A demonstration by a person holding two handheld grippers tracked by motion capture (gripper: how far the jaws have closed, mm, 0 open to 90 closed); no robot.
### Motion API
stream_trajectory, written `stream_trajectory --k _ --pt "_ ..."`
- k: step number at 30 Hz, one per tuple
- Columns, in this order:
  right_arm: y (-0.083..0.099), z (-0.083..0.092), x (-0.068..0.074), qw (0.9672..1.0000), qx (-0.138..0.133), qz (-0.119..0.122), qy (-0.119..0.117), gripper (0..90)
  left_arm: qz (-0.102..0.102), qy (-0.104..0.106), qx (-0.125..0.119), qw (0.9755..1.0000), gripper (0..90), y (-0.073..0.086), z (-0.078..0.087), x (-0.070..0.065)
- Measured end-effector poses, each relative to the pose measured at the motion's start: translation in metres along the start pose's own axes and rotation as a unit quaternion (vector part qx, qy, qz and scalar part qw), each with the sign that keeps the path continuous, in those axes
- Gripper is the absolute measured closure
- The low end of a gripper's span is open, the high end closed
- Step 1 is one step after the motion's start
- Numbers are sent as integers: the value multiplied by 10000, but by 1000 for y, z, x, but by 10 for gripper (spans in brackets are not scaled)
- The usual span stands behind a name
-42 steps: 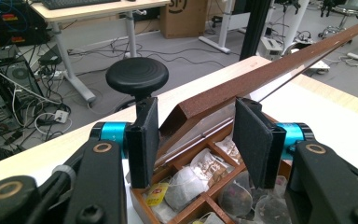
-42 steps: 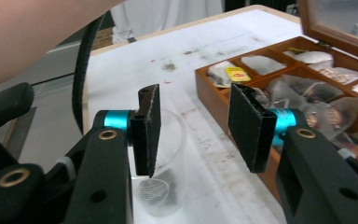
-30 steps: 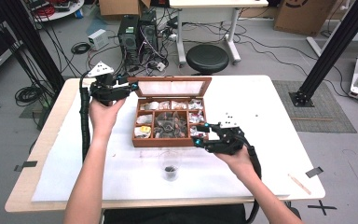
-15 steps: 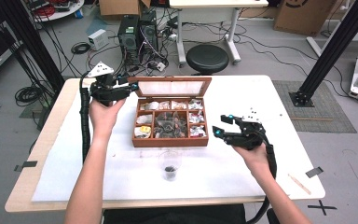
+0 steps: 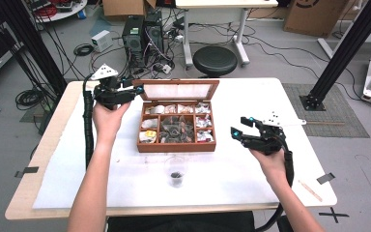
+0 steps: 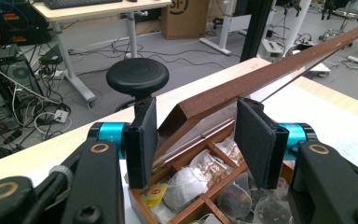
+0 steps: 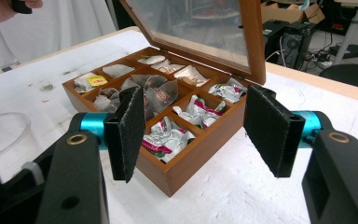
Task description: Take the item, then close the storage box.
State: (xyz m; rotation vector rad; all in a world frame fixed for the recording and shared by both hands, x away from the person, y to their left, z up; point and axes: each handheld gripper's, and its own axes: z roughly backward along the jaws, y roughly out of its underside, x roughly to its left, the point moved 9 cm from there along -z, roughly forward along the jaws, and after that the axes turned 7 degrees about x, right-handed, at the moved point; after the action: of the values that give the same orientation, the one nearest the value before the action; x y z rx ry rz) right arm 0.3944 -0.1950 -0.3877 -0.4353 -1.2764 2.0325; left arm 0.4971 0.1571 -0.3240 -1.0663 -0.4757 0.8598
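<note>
High view, bench notes. The wooden box sits at the centre of the frame on the white-covered table, its lid swung up and leaning back.

My left gripper is at the lid's upper left corner. In the left gripper view that corner runs slantwise between my jaws. I judge I am there to keep the lid from dropping while the box is worked. I cannot tell whether the pads truly press on the wood or only bracket it.

My right gripper hovers at the right of the frame, apart from the box and aimed at its near corner. Its jaws have just been opening and are spread with nothing between them. I read this as readying to pick from a compartment.

Materials:
- The box is reddish-brown wood, squared off, and divided into small square cells.
- The lid is a wood frame around a clear pane.
- The cells hold tea bags. Some are soft gauzy pyramids and some are crinkly foil wrappers.
- A clear plastic cup stands just below the box with a dark bit at its bottom.
- My pads are flat, black and felt-like.
- The table cover looks pebbled, like foam.
</note>
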Motion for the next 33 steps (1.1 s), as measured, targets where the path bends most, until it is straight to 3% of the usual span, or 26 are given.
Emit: stream_trajectory --k 33 --pt "6 1 -3 9999 37 -30 134 373 26 39 -2 10000 476 2 0 -1"
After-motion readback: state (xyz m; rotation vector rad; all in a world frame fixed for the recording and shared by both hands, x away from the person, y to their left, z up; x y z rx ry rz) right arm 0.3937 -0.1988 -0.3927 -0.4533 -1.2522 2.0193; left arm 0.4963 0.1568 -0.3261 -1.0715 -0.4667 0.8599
